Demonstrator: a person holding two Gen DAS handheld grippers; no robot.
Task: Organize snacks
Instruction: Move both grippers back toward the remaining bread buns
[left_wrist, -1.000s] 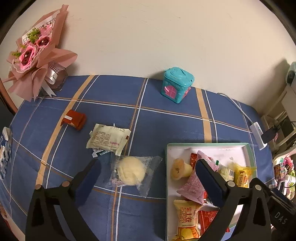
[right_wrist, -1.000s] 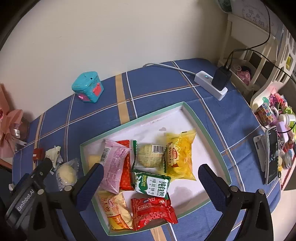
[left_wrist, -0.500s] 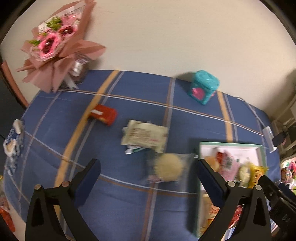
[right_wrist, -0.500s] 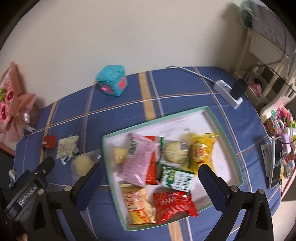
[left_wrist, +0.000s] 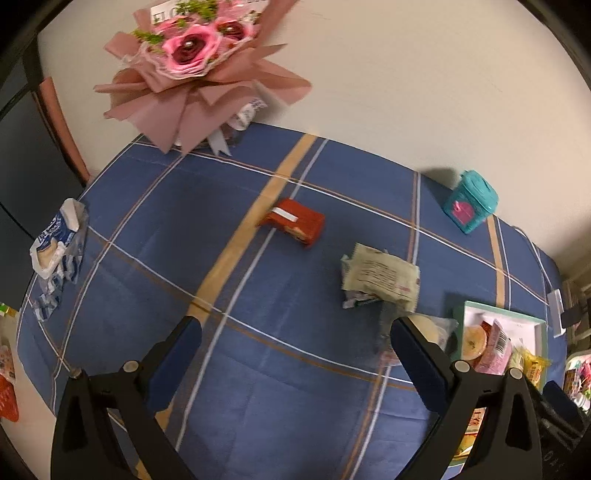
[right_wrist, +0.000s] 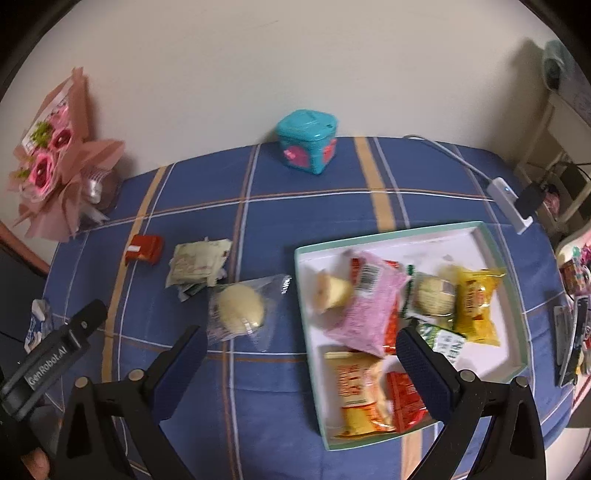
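A white tray with a teal rim (right_wrist: 476, 236) (left_wrist: 532, 320) holds several snack packs. Loose on the blue plaid cloth lie a red snack pack (left_wrist: 295, 221) (right_wrist: 144, 249), a pale wrapped snack (left_wrist: 380, 277) (right_wrist: 199, 263) and a clear-wrapped round bun (right_wrist: 240, 314) (left_wrist: 428, 326). My left gripper (left_wrist: 291, 350) hangs open above bare cloth, short of the red pack, the bun just behind its right finger. My right gripper (right_wrist: 301, 349) is open over the tray's left rim, between bun and tray. The left gripper's body (right_wrist: 55, 350) shows at the right view's lower left.
A pink bouquet (left_wrist: 192, 62) (right_wrist: 55, 162) stands at the back left. A teal toy box (left_wrist: 471, 206) (right_wrist: 308, 140) sits by the wall. An opened blue-white packet (left_wrist: 55, 247) lies at the left edge. A power strip (right_wrist: 511, 203) and clutter lie to the right.
Both views have swung left. The left gripper moved off the bun and tray toward the red pack and bouquet side. The right gripper shifted from over the tray's middle to its left rim.
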